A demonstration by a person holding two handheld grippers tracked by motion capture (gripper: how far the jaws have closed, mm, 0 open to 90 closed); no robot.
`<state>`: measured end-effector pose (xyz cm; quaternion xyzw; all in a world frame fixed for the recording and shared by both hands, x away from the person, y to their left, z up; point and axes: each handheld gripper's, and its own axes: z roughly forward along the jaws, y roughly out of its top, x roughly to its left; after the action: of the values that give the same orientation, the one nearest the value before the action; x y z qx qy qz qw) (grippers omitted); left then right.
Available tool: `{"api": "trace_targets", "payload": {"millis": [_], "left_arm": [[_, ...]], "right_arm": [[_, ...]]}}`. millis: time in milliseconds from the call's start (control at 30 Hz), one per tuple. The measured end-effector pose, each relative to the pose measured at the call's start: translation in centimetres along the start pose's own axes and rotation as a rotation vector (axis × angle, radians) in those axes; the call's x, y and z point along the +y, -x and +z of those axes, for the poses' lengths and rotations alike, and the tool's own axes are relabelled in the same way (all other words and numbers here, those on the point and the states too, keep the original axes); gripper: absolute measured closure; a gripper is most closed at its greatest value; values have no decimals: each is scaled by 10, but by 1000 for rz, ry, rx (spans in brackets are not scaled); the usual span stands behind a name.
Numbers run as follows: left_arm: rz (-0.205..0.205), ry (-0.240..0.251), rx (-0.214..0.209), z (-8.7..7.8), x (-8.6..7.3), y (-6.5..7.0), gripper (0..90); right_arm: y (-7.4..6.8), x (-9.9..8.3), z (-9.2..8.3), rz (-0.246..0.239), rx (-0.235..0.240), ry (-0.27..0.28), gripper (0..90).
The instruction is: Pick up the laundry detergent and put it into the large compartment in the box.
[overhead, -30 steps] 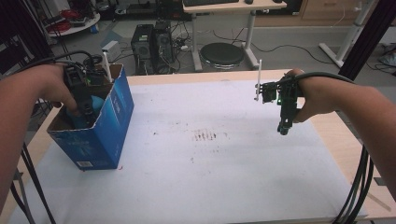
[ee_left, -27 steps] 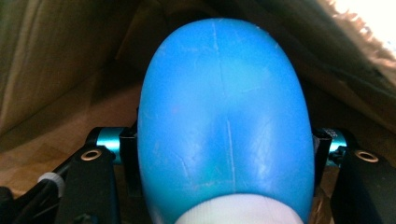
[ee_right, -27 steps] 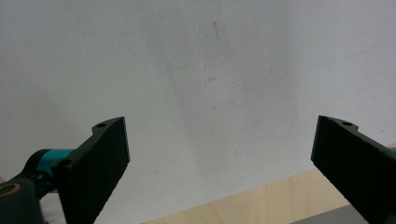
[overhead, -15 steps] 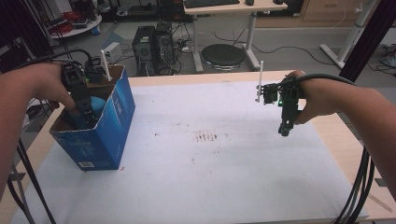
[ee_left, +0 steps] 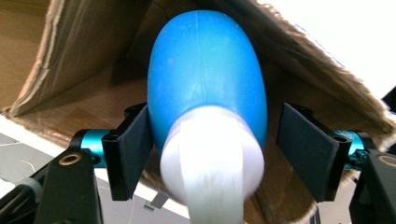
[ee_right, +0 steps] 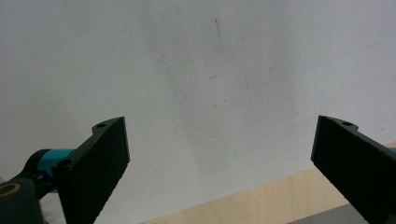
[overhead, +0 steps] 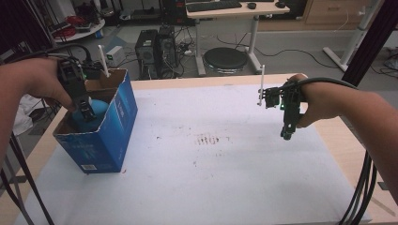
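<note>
A blue cardboard box (overhead: 115, 124) stands open-topped at the table's left edge. Inside it lies a blue rounded object (overhead: 92, 123) with a white end (ee_left: 210, 158). My left gripper (overhead: 87, 114) points down into the box. Its jaws have just been opening, and the blue object (ee_left: 205, 79) is between them. In the left gripper view the left pad (ee_left: 133, 154) sits against the object's side, while the right pad (ee_left: 306, 149) stands clear of it. My right gripper (overhead: 287, 135) hangs over the white table surface at the right, jaws wide open and nothing between them (ee_right: 219, 140).
A white sheet (overhead: 211, 164) covers the table, with a small dark smudge (overhead: 211, 139) in the middle. The wooden table edge (ee_right: 280, 196) lies close under the right gripper. Computer towers (overhead: 157, 47), a round stool (overhead: 226, 58) and a desk stand on the floor beyond.
My left gripper has risen a little at the box and its jaws have spread off the blue object. The right gripper has kept still.
</note>
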<state>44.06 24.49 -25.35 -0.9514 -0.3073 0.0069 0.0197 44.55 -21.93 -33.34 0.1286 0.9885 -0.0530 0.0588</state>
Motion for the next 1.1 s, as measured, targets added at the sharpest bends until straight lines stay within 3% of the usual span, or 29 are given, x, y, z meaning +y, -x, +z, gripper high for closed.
{"api": "trace_targets", "payload": {"millis": [233,767,933,1100], "left_arm": [[-4,17,19,-21,-2,5,236],[125,44,50,-67,14,36,188],[166,44,41,-70,22,45,147],[244,33,17,-65,36,59,126]], "right_arm": [[-1,0,-3,1,2,11,34],[-2,2,-8,-11,-2,8,34],[-3,1,-9,-10,-2,9,34],[-3,-1,-9,-10,-3,8,34]]}}
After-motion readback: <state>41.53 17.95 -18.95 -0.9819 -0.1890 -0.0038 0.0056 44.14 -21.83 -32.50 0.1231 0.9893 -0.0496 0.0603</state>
